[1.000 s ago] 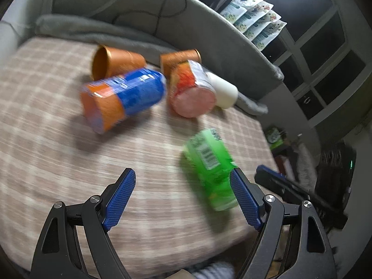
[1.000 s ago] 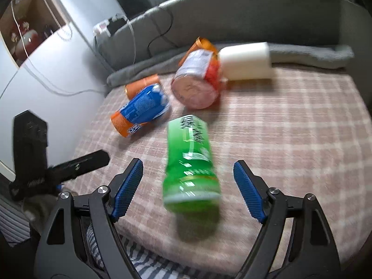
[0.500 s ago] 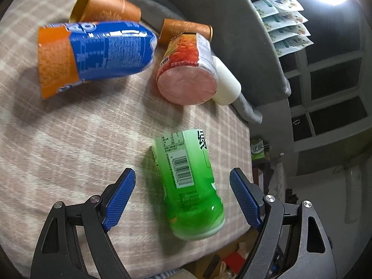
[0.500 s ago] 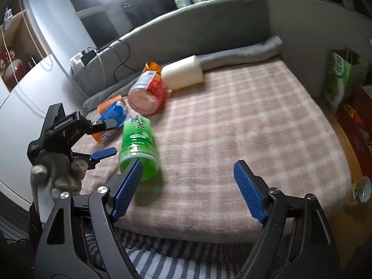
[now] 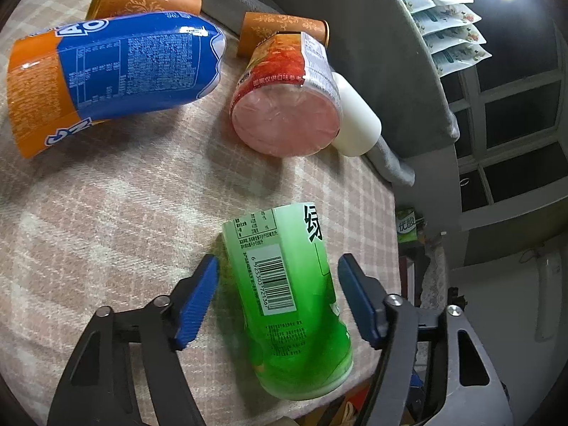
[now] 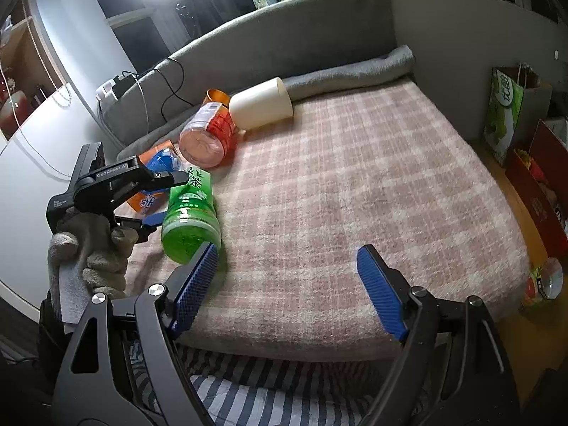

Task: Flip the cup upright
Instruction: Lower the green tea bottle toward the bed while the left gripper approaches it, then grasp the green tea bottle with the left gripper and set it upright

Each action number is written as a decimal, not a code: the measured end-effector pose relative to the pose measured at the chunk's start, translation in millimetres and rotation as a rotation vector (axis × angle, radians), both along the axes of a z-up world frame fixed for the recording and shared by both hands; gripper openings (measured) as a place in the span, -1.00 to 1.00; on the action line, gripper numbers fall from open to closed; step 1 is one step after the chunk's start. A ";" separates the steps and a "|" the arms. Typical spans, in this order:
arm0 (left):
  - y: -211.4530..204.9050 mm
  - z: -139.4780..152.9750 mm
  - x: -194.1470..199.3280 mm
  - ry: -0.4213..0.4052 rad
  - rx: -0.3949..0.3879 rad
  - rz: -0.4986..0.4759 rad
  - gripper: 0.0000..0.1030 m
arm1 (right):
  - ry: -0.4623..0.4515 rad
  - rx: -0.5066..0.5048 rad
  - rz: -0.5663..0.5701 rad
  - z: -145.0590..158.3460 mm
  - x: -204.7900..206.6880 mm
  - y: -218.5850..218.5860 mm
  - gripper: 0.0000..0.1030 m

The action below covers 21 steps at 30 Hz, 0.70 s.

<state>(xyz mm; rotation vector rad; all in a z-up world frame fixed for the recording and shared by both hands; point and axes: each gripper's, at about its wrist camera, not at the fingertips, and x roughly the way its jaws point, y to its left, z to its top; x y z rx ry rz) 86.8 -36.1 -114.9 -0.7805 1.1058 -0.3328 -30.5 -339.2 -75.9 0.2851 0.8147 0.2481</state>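
A: Where's the green cup (image 5: pixel 284 305) found?

B: On its side on the plaid blanket (image 5: pixel 106 213), at 6 o'clock from the pink-lidded cup (image 5: pixel 284 120). It's straddled by the left gripper (image 5: pixel 277 301), pads spread, nothing squeezed yet. The right gripper (image 6: pixel 287 291) is held wide apart over bare blanket.

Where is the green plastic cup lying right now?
The green plastic cup lies on its side near the front edge of the pink plaid blanket, between the open left gripper's blue pads, in front of the pink-bottomed cup.
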 end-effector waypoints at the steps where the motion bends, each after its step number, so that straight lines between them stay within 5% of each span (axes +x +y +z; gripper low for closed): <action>1: -0.6 -0.2 0.5 0.000 0.002 -0.001 0.17 | 0.001 -0.004 -0.001 -1.2 0.5 0.3 0.62; 21: -16.9 28.3 -5.7 -0.146 0.119 -0.056 -0.13 | 0.017 0.005 -0.034 -8.9 5.3 -4.8 0.62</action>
